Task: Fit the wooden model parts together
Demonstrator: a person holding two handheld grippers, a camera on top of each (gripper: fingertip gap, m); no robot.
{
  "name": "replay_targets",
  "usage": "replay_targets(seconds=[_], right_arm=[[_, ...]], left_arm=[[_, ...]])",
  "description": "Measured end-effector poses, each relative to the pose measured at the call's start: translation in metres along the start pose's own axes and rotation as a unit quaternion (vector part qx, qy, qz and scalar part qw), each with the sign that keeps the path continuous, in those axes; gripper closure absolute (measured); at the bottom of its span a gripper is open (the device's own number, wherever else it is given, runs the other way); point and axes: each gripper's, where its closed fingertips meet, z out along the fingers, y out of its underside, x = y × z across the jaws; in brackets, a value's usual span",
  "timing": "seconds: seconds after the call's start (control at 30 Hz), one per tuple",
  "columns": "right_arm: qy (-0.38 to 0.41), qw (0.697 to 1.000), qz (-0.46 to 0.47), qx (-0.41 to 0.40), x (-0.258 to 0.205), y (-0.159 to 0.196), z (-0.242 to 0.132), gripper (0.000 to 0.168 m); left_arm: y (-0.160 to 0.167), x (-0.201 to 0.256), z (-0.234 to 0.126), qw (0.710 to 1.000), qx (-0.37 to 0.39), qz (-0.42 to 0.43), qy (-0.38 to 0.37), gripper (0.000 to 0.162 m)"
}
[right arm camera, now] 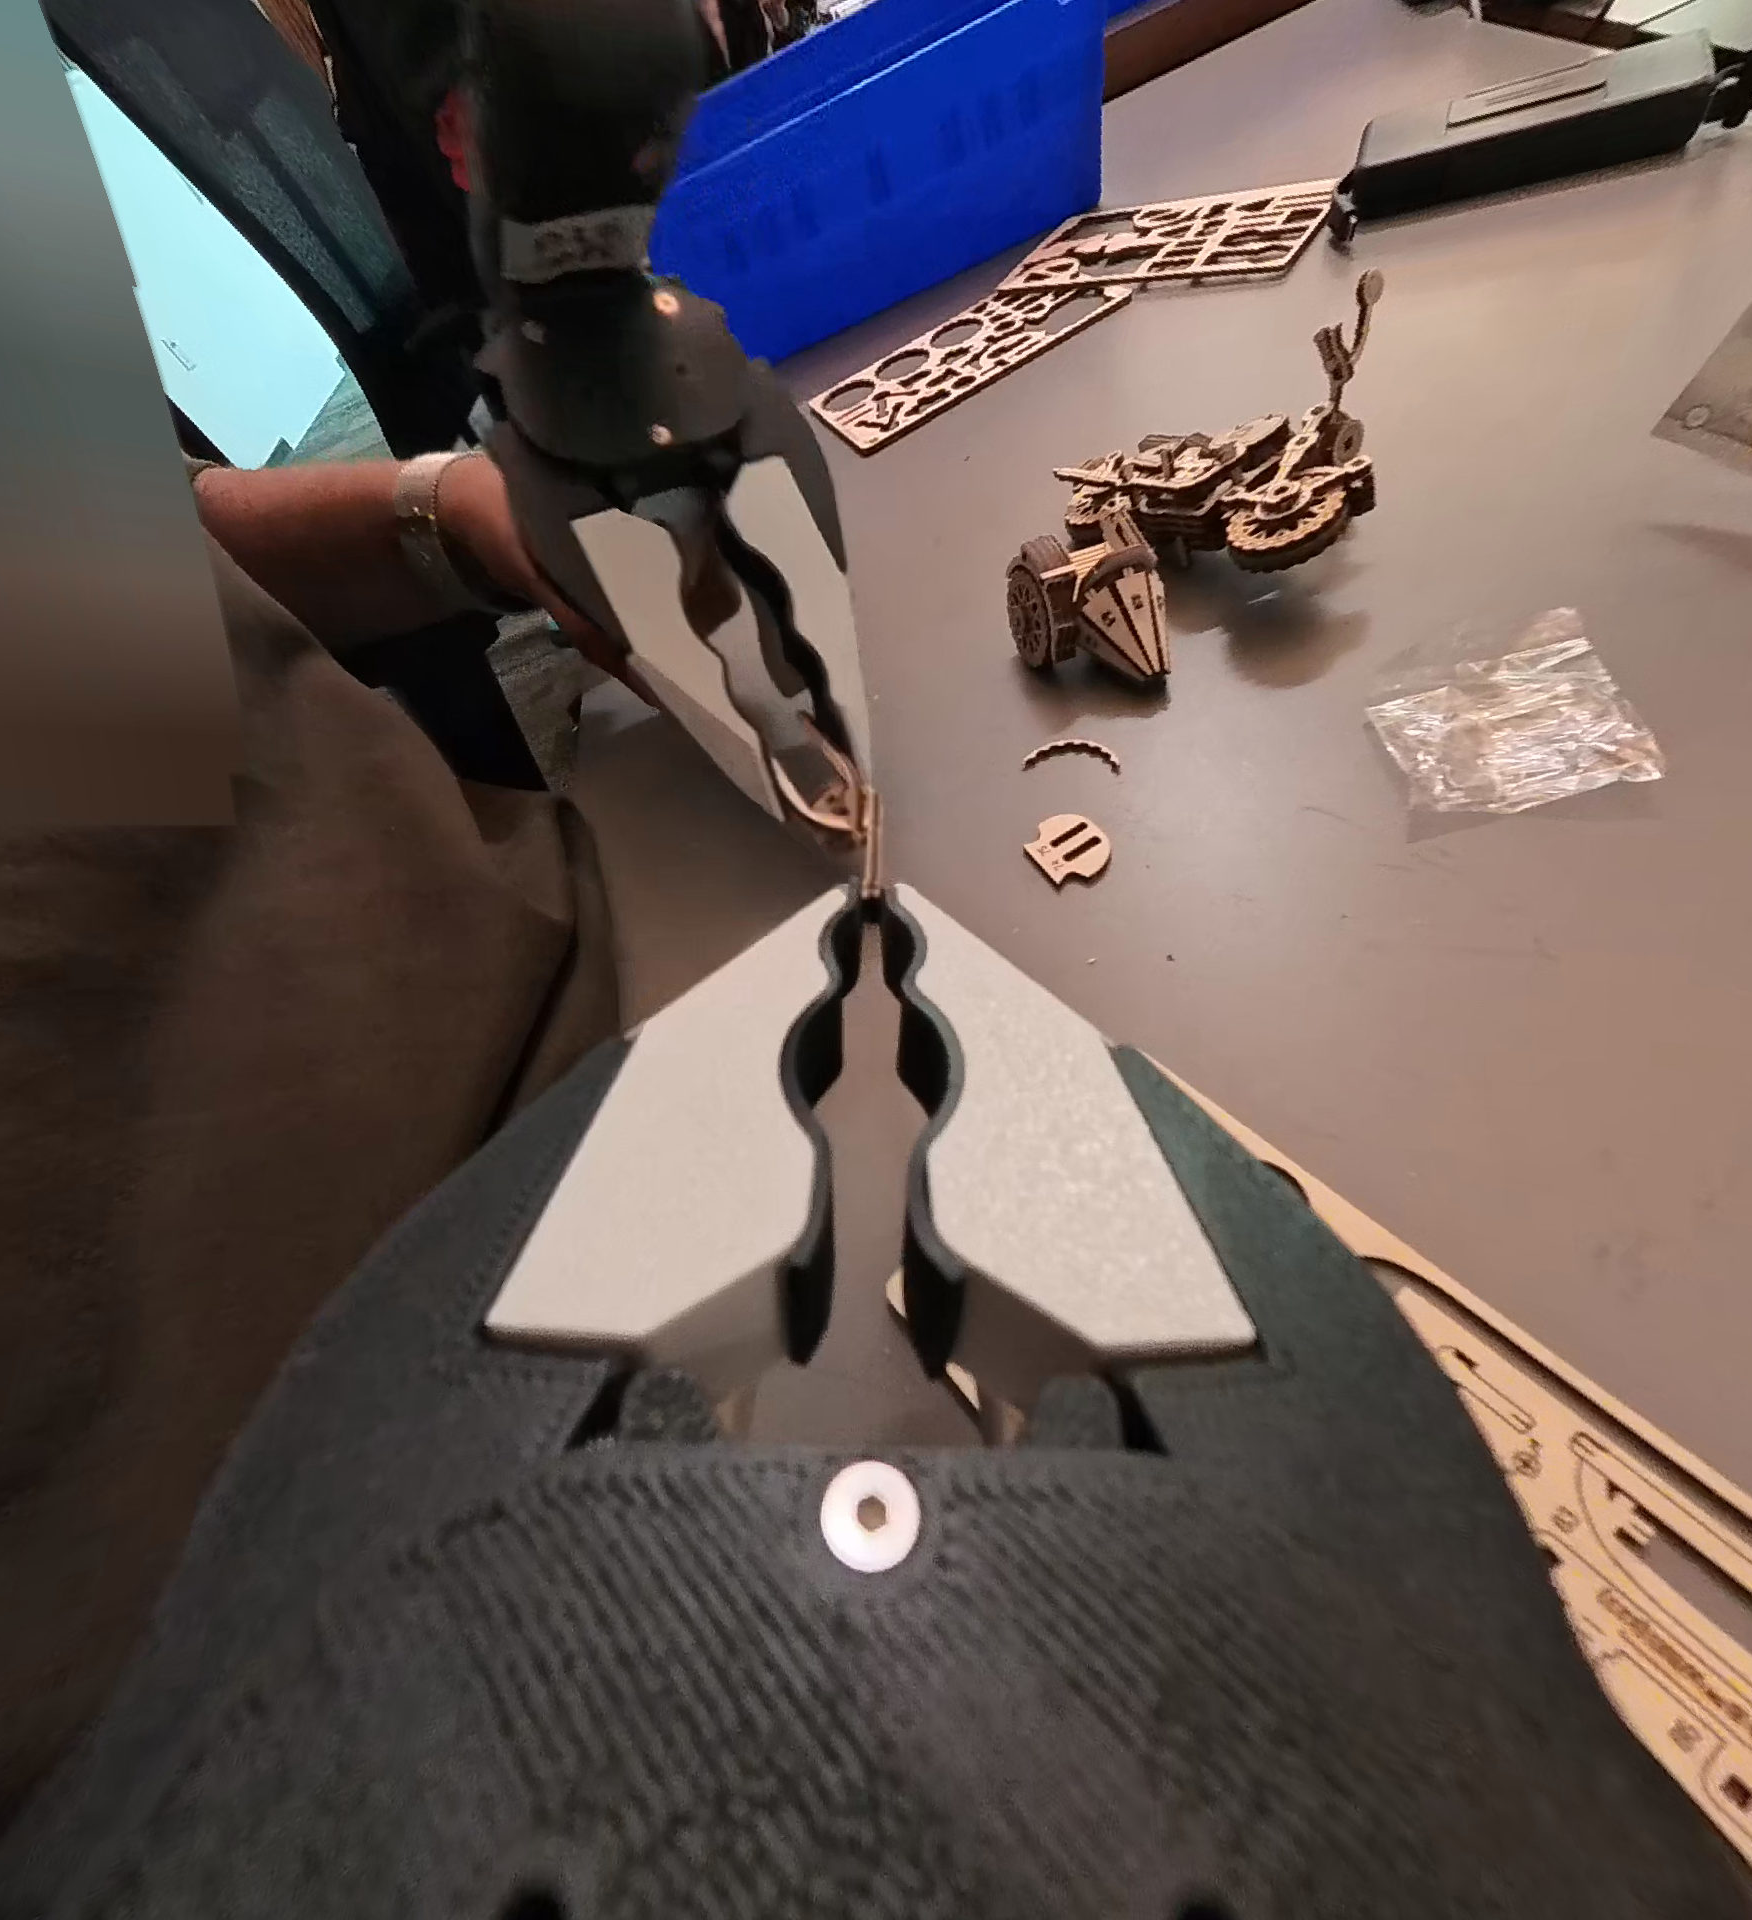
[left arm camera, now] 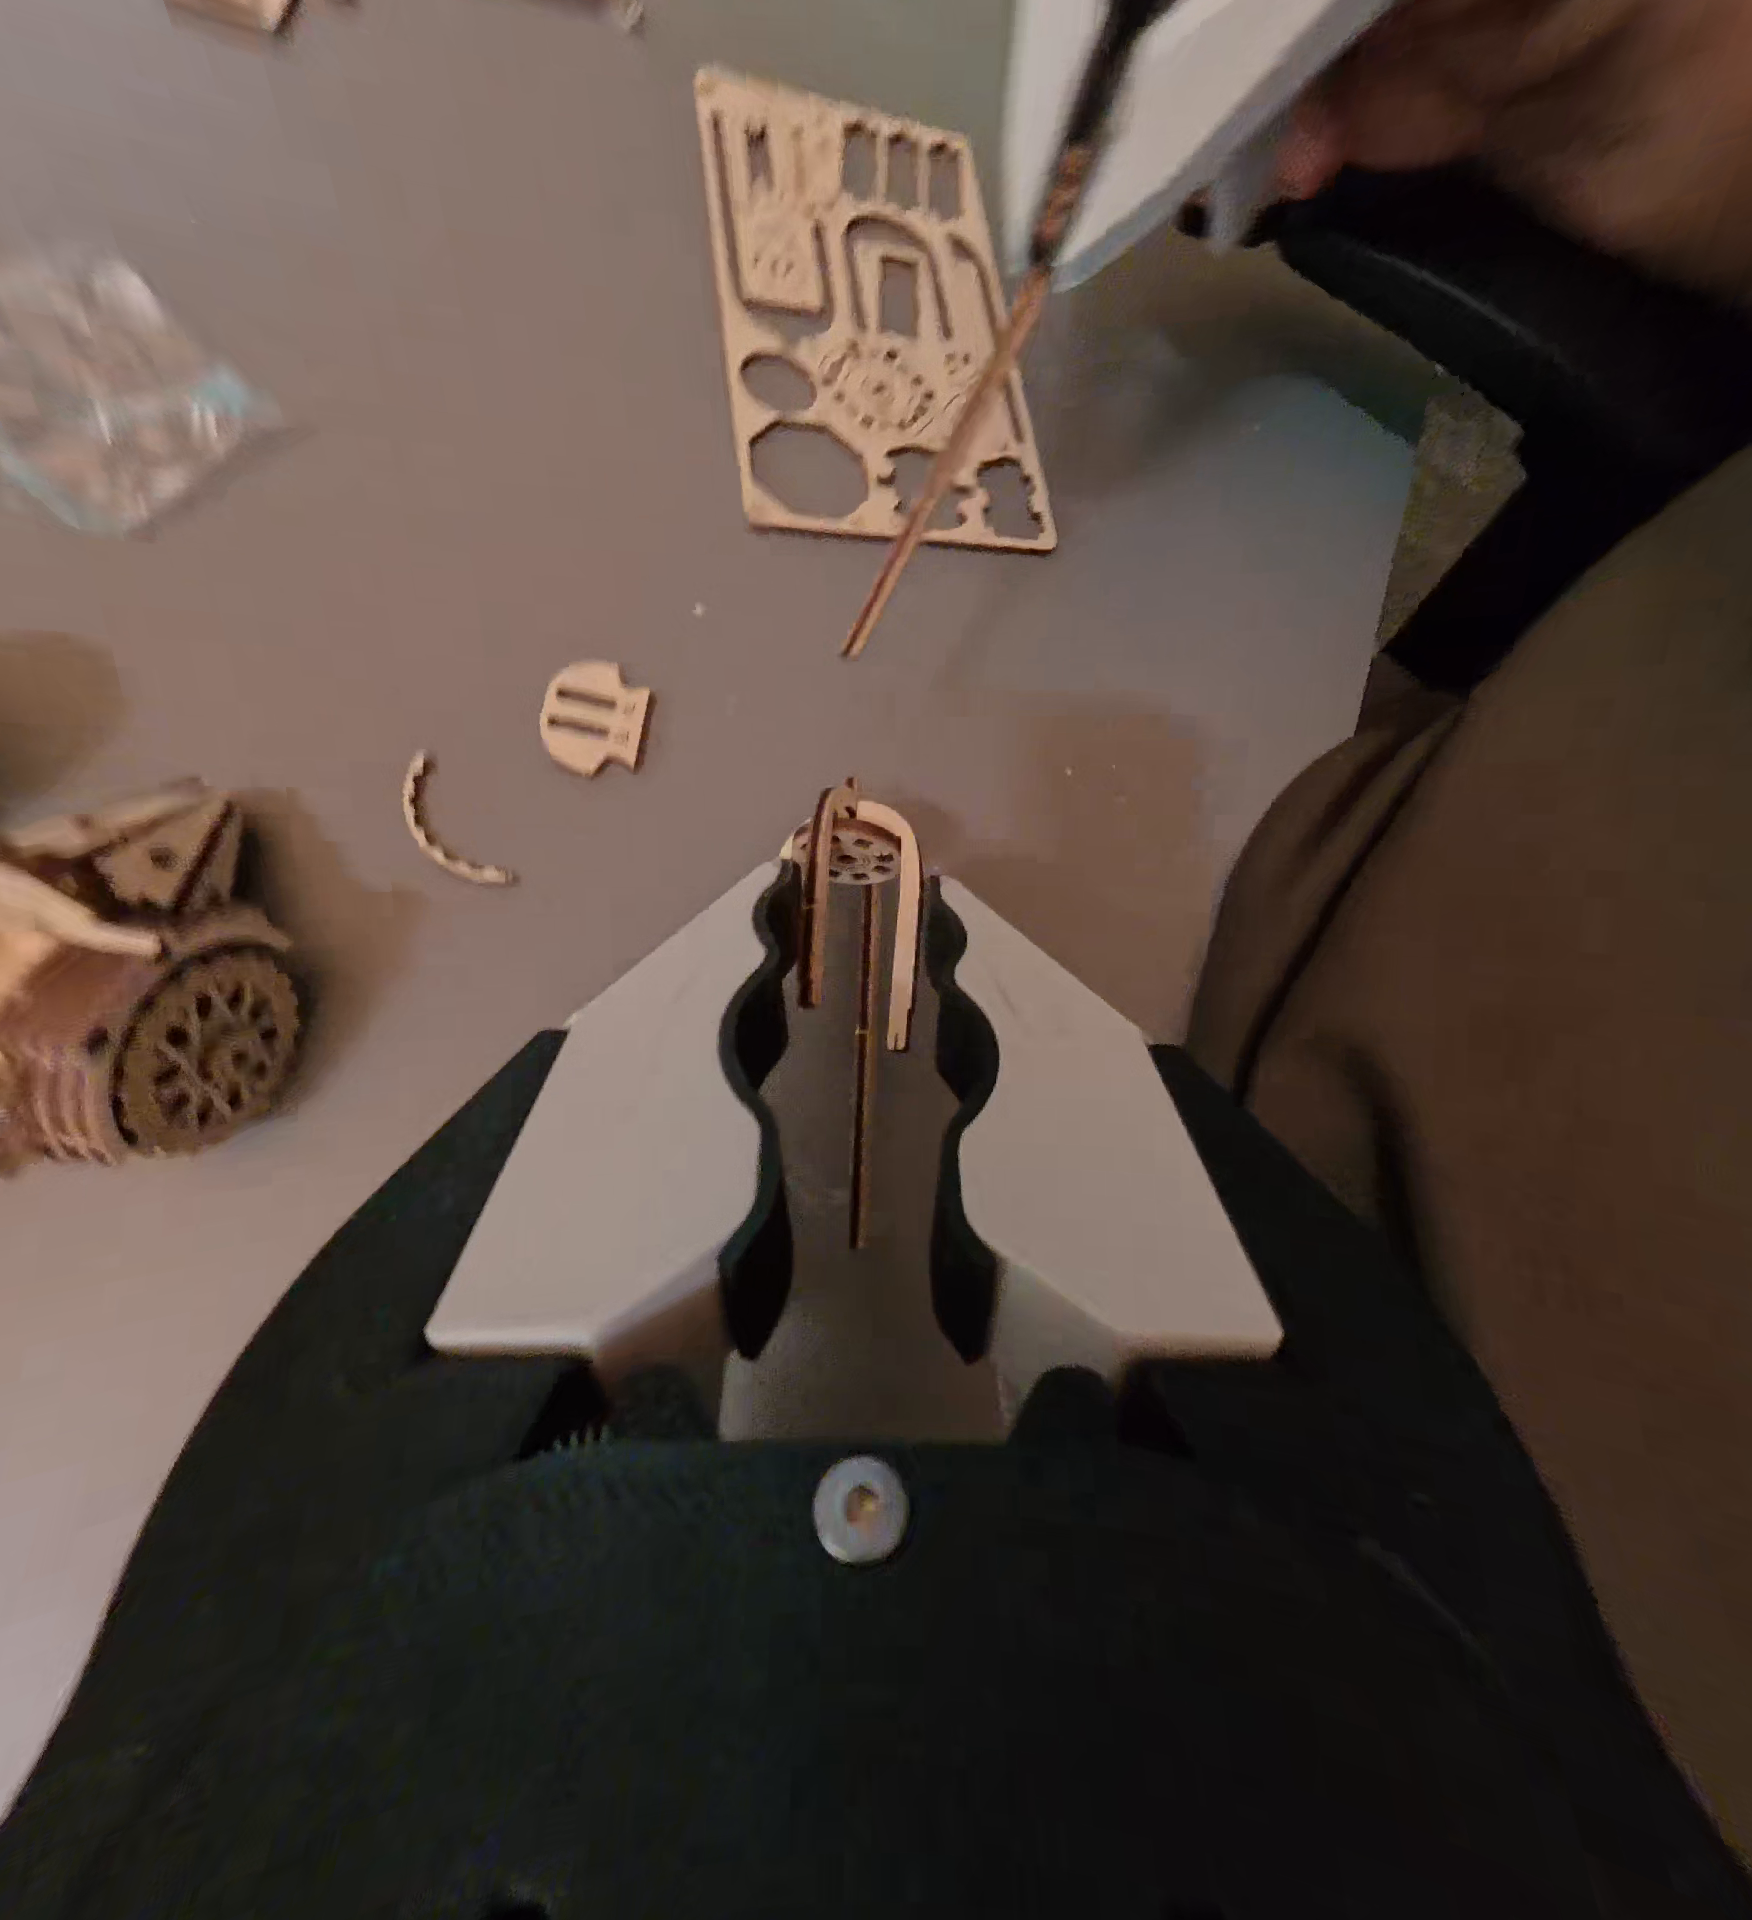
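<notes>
Black-and-grey left gripper [left arm camera: 856, 883], nearest the lens in the left wrist view, clamps a small U-shaped wooden sub-assembly with a spoked disc [left arm camera: 856, 914] between its wavy black pads, its fingers drawn in to the part's width and touching it on both sides, above the grey tabletop [left arm camera: 436, 520]. Left of it stands a part-built wooden motorcycle model with a toothed wheel [left arm camera: 113, 987]; farther left and back lies a crumpled clear plastic bag [left arm camera: 72, 395]. Moving right, a curved toothed wooden strip [left arm camera: 441, 826] and a round slotted wooden piece [left arm camera: 597, 732] lie loose on the table, near each other but apart. Beyond them sits a flat laser-cut wooden parts sheet [left arm camera: 872, 312], and over it slants a thin wooden stick [left arm camera: 945, 457], gripped at the far right by the right gripper [left arm camera: 1080, 156], whose fingers are blurred.

From the right wrist view, the right gripper [right arm camera: 868, 902] is pinched nearly shut on the thin stick [right arm camera: 870, 847], whose far end meets the sub-assembly [right arm camera: 830, 805] held in the left gripper [right arm camera: 820, 790] coming down from the upper left. To the right lie the slotted piece [right arm camera: 1067, 850], the toothed strip [right arm camera: 1071, 753], the motorcycle model [right arm camera: 1194, 530] and the plastic bag [right arm camera: 1506, 717]. A blue plastic bin [right arm camera: 882, 177] and two more punched-out wooden sheets [right arm camera: 1080, 312] lie at the far side, and a further wooden sheet [right arm camera: 1630, 1558] at the near right.
</notes>
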Motion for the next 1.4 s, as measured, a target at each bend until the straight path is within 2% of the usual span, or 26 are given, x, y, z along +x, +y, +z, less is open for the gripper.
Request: replay_targets(seconds=[0.03, 0.1, 0.17, 0.3, 0.43, 0.77, 1.17, 1.4], right_arm=[[0.002, 1.0, -0.001, -0.002, 0.0, 0.0, 0.0, 0.167], [0.004, 1.0, -0.004, -0.003, 0.001, 0.0, -0.002, 0.167], [0.001, 1.0, -0.005, 0.0, -0.002, -0.002, -0.003, 0.167], [-0.053, 0.998, 0.013, 0.019, -0.023, -0.011, -0.003, 0.167], [-0.098, 0.994, 0.026, 0.042, -0.041, -0.021, -0.005, 0.168], [-0.134, 0.984, 0.064, 0.096, -0.044, -0.038, -0.017, 0.167], [-0.146, 0.98, 0.08, 0.105, -0.045, -0.042, -0.016, 0.168], [-0.14, 0.983, 0.073, 0.097, -0.043, -0.039, -0.017, 0.168]], left_arm=[[-0.003, 0.005, -0.002, 0.999, 0.009, 0.041, -0.001, 0.139], [-0.01, 0.017, -0.007, 0.993, 0.035, 0.116, 0.003, 0.139], [-0.017, 0.033, -0.014, 0.985, 0.07, 0.157, 0.03, 0.139], [-0.031, 0.049, -0.033, 0.976, 0.13, 0.149, 0.088, 0.14], [-0.041, 0.055, -0.05, 0.966, 0.174, 0.155, 0.108, 0.141], [-0.063, 0.056, -0.067, 0.951, 0.245, 0.111, 0.151, 0.141], [-0.065, 0.052, -0.063, 0.95, 0.251, 0.069, 0.172, 0.141], [-0.067, 0.05, -0.061, 0.943, 0.257, 0.007, 0.21, 0.14]])
